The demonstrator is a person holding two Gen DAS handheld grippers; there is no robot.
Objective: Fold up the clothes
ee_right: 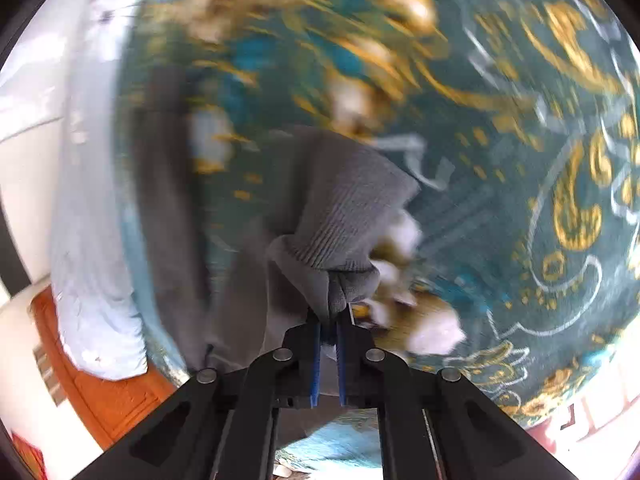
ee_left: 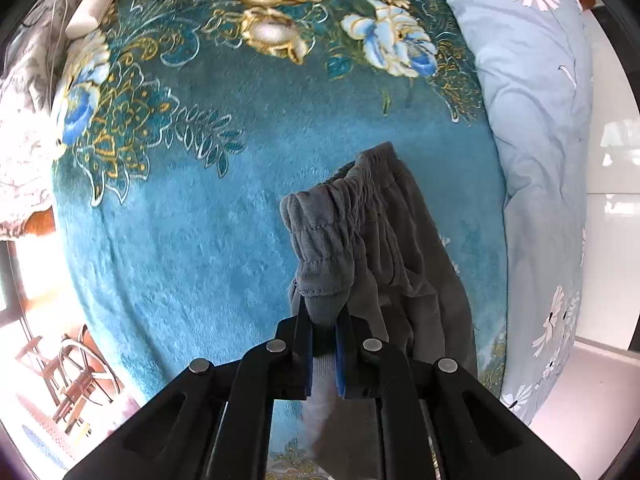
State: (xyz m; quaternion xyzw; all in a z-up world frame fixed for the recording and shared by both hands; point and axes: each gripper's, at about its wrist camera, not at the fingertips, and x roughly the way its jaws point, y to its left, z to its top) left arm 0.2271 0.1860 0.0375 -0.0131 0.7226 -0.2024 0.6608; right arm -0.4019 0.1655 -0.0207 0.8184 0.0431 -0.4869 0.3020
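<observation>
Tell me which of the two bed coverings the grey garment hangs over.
The teal plush blanket with gold flowers, not the pale blue daisy-print quilt beside it; the grey garment is pinched in the left tool.

The right wrist view is smeared by motion: the blanket pattern streaks and the grey trousers lose detail away from their ribbed cuff. In the left wrist view, the trousers' lower part is hidden behind the left gripper.

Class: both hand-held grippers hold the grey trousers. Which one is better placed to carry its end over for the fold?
Probably the right hand-held gripper: it pinches the ribbed cuff, while the left holds the bulkier waistband.
</observation>
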